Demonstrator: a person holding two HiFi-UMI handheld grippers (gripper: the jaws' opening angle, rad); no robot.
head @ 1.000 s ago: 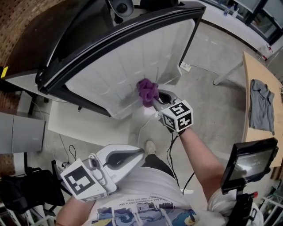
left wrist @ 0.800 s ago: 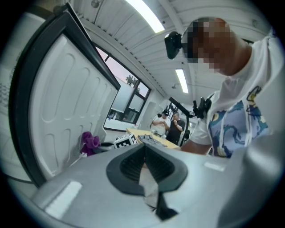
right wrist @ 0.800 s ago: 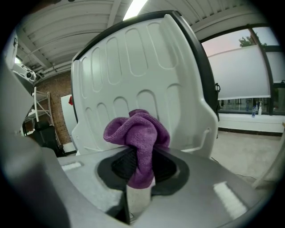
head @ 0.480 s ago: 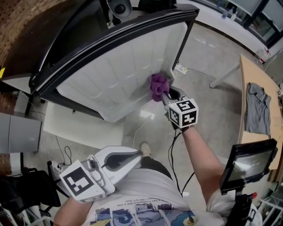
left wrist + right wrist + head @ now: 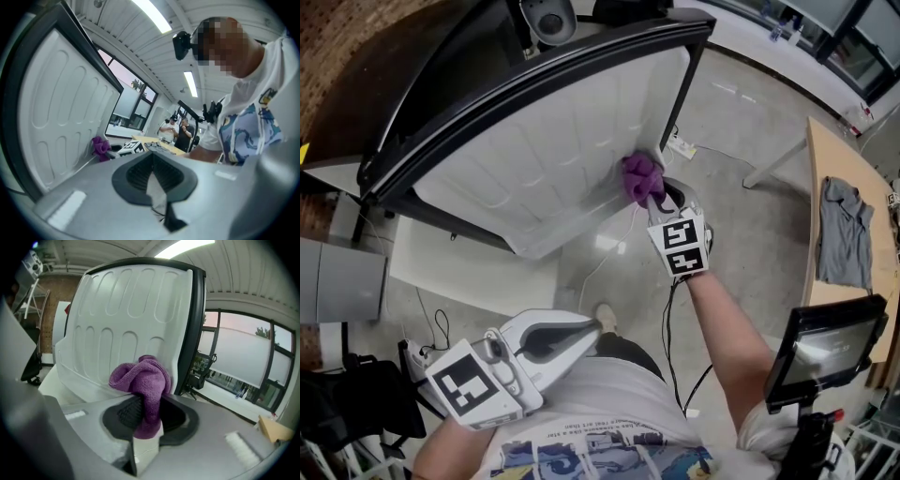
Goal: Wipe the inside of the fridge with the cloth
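Note:
A purple cloth point(image 5: 640, 178) is bunched in my right gripper point(image 5: 656, 199), which is shut on it. The cloth presses against the white ribbed inner panel of the fridge point(image 5: 553, 150), low down near its black right edge. In the right gripper view the cloth point(image 5: 143, 378) sticks out between the jaws of the gripper point(image 5: 146, 417) in front of the panel point(image 5: 122, 319). My left gripper point(image 5: 589, 330) hangs low by my body, shut with nothing in it. The left gripper view shows that gripper point(image 5: 154, 177) and, far off, the cloth point(image 5: 99, 146).
A wooden table point(image 5: 818, 178) with a grey shirt point(image 5: 848, 225) stands at the right. A screen on a stand point(image 5: 830, 342) is at the lower right. A power strip point(image 5: 684, 145) and cables lie on the concrete floor. A black bag point(image 5: 347, 403) sits at the lower left.
My right gripper has slid the cloth to the right and upward along the white panel, up to its right edge. The left gripper has stayed where it was.

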